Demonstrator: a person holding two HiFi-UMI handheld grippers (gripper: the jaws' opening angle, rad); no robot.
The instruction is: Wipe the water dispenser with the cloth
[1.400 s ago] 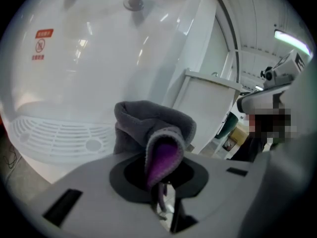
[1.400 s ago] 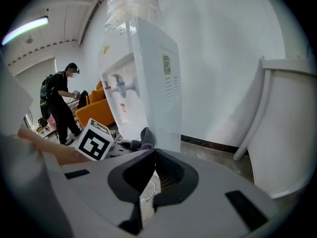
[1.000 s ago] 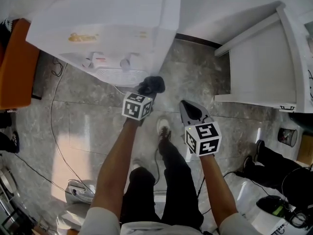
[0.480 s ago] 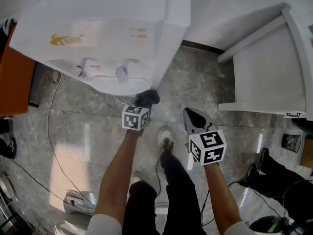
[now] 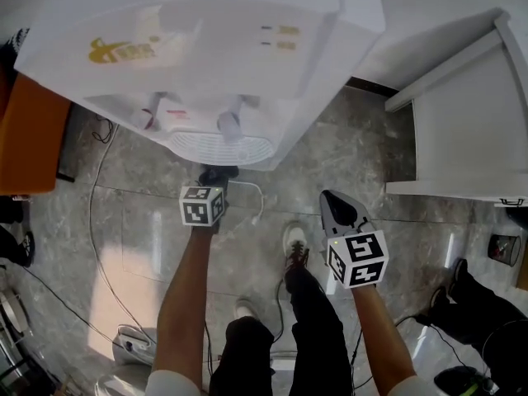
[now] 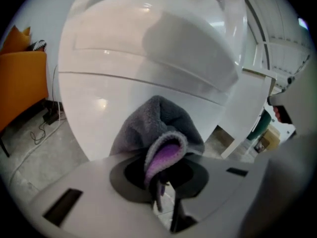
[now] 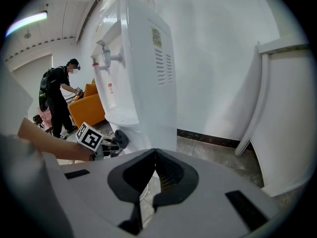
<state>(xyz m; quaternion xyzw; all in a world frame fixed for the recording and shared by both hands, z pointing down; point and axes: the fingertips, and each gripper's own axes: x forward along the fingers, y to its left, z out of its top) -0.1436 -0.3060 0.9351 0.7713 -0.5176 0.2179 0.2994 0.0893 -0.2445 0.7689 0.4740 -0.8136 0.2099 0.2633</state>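
A tall white water dispenser (image 5: 206, 48) fills the top of the head view, with two taps over a round drip tray (image 5: 221, 147). My left gripper (image 5: 216, 174) is shut on a grey cloth (image 6: 158, 128) with a purple inner side, and the cloth sits against the dispenser's white lower front (image 6: 124, 83) below the tray. In the right gripper view the dispenser (image 7: 136, 68) stands left of centre, and the left gripper with its cloth (image 7: 119, 140) shows at its base. My right gripper (image 5: 334, 209) hangs over the floor to the right, shut and holding nothing.
An orange seat (image 5: 29, 130) stands at the left, and a cable (image 5: 95, 221) runs along the marble floor. A white cabinet (image 5: 470, 122) stands at the right. The person's shoes (image 5: 295, 242) are below the grippers. Another person (image 7: 59, 100) stands by the orange seat.
The left gripper has moved left and down with the cloth, from the dispenser's right corner to under the drip tray. The dispenser looms larger in the head view. The right gripper barely shifted.
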